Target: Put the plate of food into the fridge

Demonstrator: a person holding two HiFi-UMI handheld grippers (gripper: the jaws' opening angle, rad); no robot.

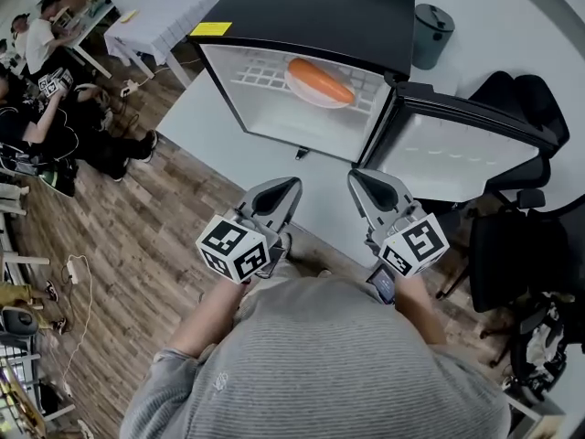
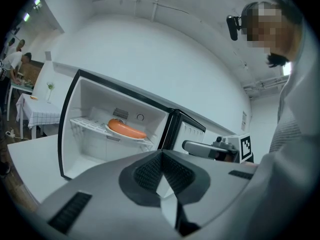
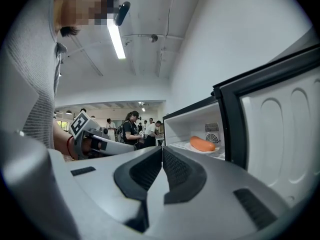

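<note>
A small black fridge [image 1: 311,12] stands open, its door [image 1: 457,149] swung out to the right. On its wire shelf [image 1: 260,76] lies a white plate [image 1: 302,91] with an orange sausage [image 1: 322,80] on it; the sausage also shows in the left gripper view [image 2: 127,129] and the right gripper view [image 3: 202,144]. My left gripper [image 1: 294,185] and right gripper [image 1: 354,179] are held side by side close to my chest, well short of the fridge. Both are shut with nothing between the jaws.
The fridge stands on a white platform [image 1: 206,108]. A grey bin [image 1: 430,33] is behind it and black office chairs [image 1: 521,236] are at the right. People sit at the far left [image 1: 41,80] beside a white-clothed table [image 1: 155,16]. Wooden floor [image 1: 137,245] lies below.
</note>
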